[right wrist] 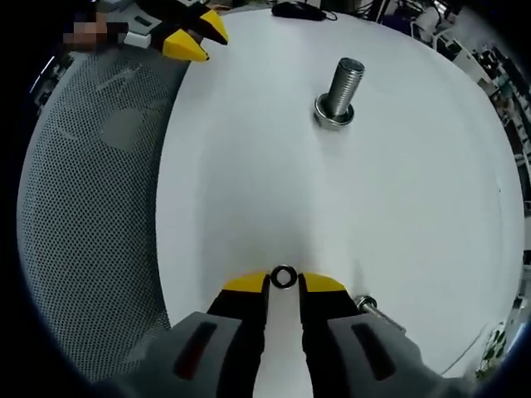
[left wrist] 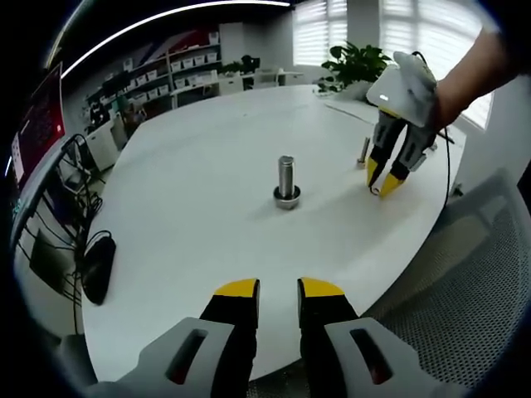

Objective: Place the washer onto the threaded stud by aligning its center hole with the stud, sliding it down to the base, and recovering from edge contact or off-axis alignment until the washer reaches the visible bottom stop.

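Left gripper view looked from the table's [left wrist: 207, 207] near edge across its top toward the shelves and windows. Right gripper view looked steeply down from closer above the opposite side. Both shared the white table and the upright threaded stud [left wrist: 286, 178] [right wrist: 346, 87].

Both grippers: yellow-tipped black jaws on grey bodies w/ dark slots, seen on left gripper [left wrist: 278, 288] & right gripper [right wrist: 283, 283].

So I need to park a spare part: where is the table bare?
Bare white table lies between the threaded stud and the left gripper. It is crowded by the right gripper, shut on the washer, beside a small bolt.
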